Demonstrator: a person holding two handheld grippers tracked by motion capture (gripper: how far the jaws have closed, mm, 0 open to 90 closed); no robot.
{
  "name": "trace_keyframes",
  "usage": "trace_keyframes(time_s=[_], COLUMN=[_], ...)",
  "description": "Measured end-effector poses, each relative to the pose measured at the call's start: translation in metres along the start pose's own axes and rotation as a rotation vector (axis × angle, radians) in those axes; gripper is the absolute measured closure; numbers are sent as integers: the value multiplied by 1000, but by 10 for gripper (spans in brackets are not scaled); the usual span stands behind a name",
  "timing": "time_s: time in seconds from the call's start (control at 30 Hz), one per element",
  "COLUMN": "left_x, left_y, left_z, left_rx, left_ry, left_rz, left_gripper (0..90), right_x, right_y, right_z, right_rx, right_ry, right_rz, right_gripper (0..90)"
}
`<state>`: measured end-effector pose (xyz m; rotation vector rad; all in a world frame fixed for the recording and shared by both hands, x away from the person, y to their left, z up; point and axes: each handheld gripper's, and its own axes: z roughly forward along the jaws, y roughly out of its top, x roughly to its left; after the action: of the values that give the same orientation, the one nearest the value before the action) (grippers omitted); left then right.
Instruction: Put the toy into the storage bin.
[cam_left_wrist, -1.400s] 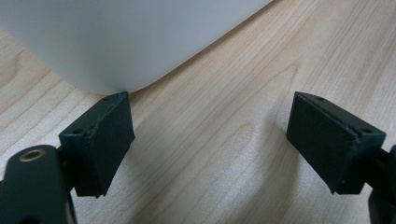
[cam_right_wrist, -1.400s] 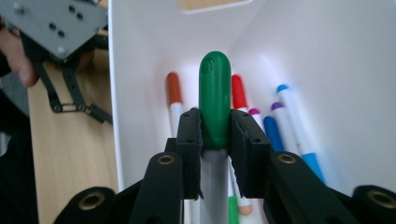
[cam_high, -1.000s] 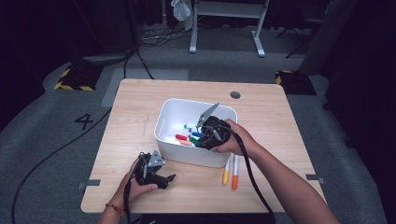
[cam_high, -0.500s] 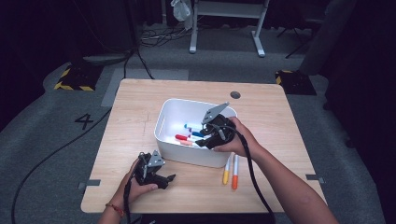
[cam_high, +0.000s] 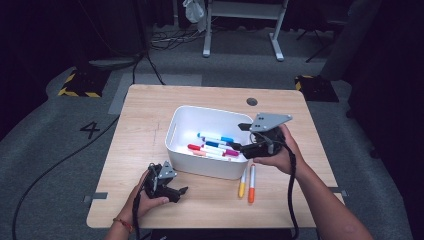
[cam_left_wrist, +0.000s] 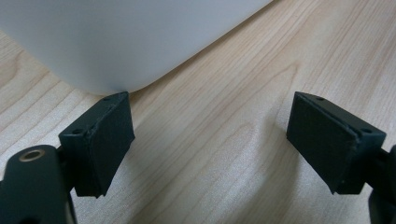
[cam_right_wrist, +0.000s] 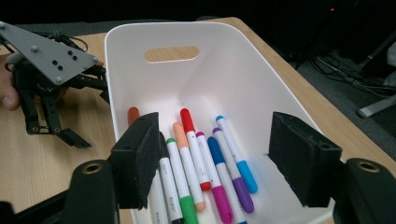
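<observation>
The right hand-held gripper (cam_high: 239, 146), jaws just opening and empty, hangs over the white bin (cam_high: 176, 131) of markers (cam_high: 214, 145) (two more markers (cam_high: 247, 182) lie outside on the surface (cam_high: 150, 107)); the left hand-held gripper (cam_high: 181, 191) gapes wide.

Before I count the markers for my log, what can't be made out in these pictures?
- White plastic bin, high view: its near wall hides part of the floor, so markers may lie unseen.
- Coloured markers in the bin, right gripper view: lower ends cut off by the bottom edge; the left jaw covers some.
- Orange marker and yellow marker on the wooden table, high view: print too small.
</observation>
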<state>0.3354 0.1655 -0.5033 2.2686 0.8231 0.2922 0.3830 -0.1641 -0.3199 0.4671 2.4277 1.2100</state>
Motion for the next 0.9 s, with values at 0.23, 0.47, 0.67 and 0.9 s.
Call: trace_keyframes(time_s=[0.23, 0.47, 0.67, 0.9], left_x=[0, 0, 0, 0], left_y=[0, 0, 0, 0], left_z=[0, 0, 0, 0], left_rx=[0, 0, 1, 1], left_ry=[0, 0, 2, 3], left_rz=[1, 1, 1, 1], left_gripper=[149, 149, 149, 148], right_x=[7, 22, 30, 44], right_y=[-37, -96, -132, -157], right_z=[-29, -31, -13, 6], right_rx=[-27, 21, 89, 161], right_ry=[-70, -78, -30, 12], right_rz=[-1, 63, 148, 179], right_gripper=[334, 332, 332, 317])
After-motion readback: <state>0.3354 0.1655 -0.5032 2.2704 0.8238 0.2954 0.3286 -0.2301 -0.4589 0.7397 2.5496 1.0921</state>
